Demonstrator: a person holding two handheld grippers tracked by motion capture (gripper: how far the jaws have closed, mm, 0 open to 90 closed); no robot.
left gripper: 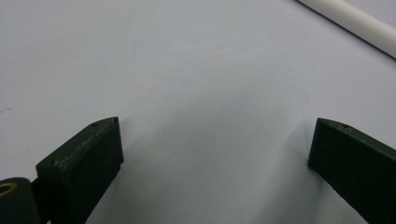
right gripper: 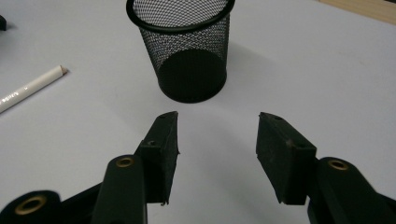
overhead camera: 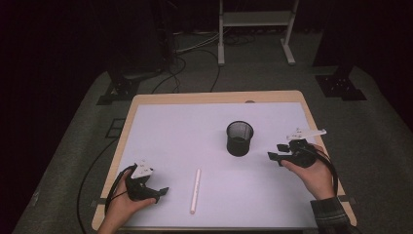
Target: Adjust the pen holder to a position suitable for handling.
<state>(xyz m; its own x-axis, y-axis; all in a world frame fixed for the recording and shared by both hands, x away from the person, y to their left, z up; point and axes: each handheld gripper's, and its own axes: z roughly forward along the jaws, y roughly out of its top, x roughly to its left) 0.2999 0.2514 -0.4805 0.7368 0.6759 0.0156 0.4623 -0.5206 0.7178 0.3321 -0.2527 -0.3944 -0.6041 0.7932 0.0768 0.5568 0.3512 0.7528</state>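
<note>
Nearest, the left gripper [overhead camera: 160,191] and the right gripper [overhead camera: 274,154] rest on the table [overhead camera: 160,126], jaws wide apart, holding nothing. Between them lies a white pencil [overhead camera: 195,190]: light, stiff, probably rolling easily, best taken at mid-length. Farther stands a black mesh pen cup [overhead camera: 239,138].

On the table [overhead camera: 146,105], the mesh cup [overhead camera: 239,138] stands behind and right of the pencil [overhead camera: 195,190].

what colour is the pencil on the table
White pencil, seen best in the high view.
</note>
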